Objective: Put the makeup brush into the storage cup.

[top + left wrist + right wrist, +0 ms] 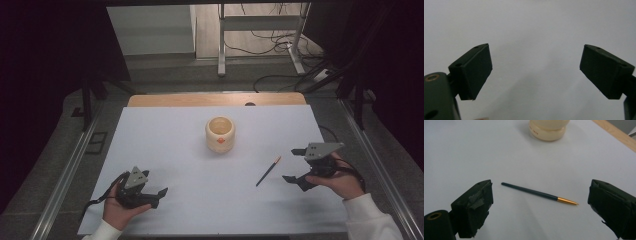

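A dark pen with a gold tip (268,171) lies flat on the white table (170,150), right of centre; it also lies between and beyond the jaws in the right gripper view (536,193). A cream-coloured cup (220,134) stands upright behind it, its base at the top of the right gripper view (547,131). My right gripper (295,165) is open, a short way right of the pen, with nothing in it. My left gripper (161,196) rests near the front left, open and empty (535,72), facing bare table.
A wooden strip (215,99) borders the table's far edge. Metal rails (75,160) run along both sides. Beyond the table are a desk frame (260,30) and loose cables (280,45) on the floor.
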Demonstrator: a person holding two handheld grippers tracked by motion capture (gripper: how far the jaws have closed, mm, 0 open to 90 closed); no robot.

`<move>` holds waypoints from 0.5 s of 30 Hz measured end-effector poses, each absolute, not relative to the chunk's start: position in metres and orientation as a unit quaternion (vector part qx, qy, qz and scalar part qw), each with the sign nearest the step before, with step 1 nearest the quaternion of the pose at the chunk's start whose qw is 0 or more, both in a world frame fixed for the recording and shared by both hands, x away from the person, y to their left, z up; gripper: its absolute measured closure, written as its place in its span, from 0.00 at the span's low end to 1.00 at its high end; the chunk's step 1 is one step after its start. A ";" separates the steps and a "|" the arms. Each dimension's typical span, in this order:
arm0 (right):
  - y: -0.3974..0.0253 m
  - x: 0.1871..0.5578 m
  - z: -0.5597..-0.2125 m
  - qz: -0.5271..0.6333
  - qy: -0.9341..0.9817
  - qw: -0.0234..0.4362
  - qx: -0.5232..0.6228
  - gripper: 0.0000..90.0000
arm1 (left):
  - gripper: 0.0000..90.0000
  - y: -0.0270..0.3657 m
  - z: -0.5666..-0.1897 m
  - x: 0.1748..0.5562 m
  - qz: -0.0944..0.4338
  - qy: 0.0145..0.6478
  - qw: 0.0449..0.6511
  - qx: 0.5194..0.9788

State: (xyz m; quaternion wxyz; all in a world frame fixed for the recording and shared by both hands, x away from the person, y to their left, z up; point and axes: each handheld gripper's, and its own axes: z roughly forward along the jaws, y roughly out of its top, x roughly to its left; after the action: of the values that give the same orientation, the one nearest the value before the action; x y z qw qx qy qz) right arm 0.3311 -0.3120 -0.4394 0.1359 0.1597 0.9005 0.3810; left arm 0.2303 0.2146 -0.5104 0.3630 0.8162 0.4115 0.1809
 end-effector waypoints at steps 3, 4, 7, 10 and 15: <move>-0.312 0.338 -0.437 0.370 0.909 0.129 0.141 0.03 | 0.13 0.214 -0.510 0.230 0.181 0.411 0.363 0.816; -0.312 0.338 -0.437 0.370 0.909 0.129 0.141 0.03 | 0.13 0.214 -0.510 0.230 0.181 0.412 0.363 0.816; -0.310 0.340 -0.435 0.366 0.914 0.126 0.125 0.02 | 0.13 0.214 -0.511 0.230 0.181 0.411 0.362 0.817; -0.306 0.343 -0.431 0.369 0.914 0.120 0.120 0.01 | 0.13 0.214 -0.511 0.230 0.181 0.410 0.362 0.817; -0.298 0.351 -0.426 0.376 0.910 0.100 0.145 0.01 | 0.13 0.215 -0.510 0.230 0.181 0.410 0.362 0.817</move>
State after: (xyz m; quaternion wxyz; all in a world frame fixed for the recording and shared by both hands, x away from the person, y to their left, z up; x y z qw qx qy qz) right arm 0.3515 -0.2981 -0.4263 0.0997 0.1453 0.9098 0.3758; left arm 0.2302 0.2147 -0.5104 0.3620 0.8173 0.4101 0.1810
